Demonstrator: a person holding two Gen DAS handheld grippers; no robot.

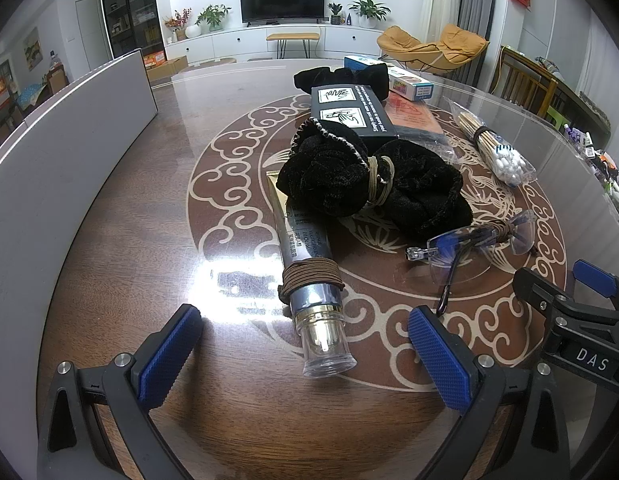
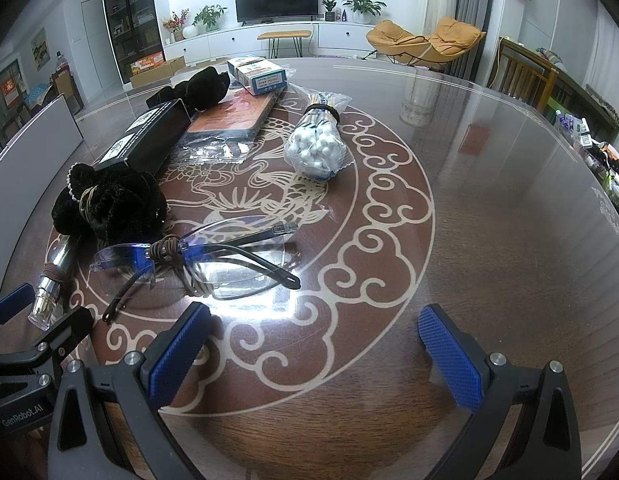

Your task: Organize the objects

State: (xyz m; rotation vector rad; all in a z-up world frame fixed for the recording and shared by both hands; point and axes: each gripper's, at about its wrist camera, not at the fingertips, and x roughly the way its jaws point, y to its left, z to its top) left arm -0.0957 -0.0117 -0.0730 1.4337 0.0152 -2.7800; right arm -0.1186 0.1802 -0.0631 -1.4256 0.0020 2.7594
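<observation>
A round table (image 1: 121, 240) of dark wood grain under a glossy glass sheet fills both views, inlaid with pale cloud scrolls and a fish motif. Along its left edge stands a flat grey-white panel (image 1: 69, 128). Near the middle lies a long black box (image 1: 351, 110) with white hand diagrams, matte and rectangular, and beside it a flat orange pack in clear wrap (image 2: 233, 118). A black velvet scrunchie (image 1: 369, 184), plush and crumpled, is cinched by a tan elastic and rests on the gold tail of a silver tube (image 1: 309, 280); the tube has brown hair ties wound round its neck and a clear cylindrical cap. A crinkly clear bag of cotton swabs (image 2: 315, 148) lies well apart to the right. Rimless glasses (image 2: 213, 264) with blue-tinted lenses and thin dark arms have a brown tie knotted at the bridge.

The left wrist view shows the tube whole; the right wrist view catches only its cap end but shows the swab tips head-on.

The left gripper (image 1: 305, 354) is spread wide with the tube's cap between its ribbed blue pads, not touching. The right gripper (image 2: 315, 354) is equally wide and empty, over bare table just near the glasses.
</observation>
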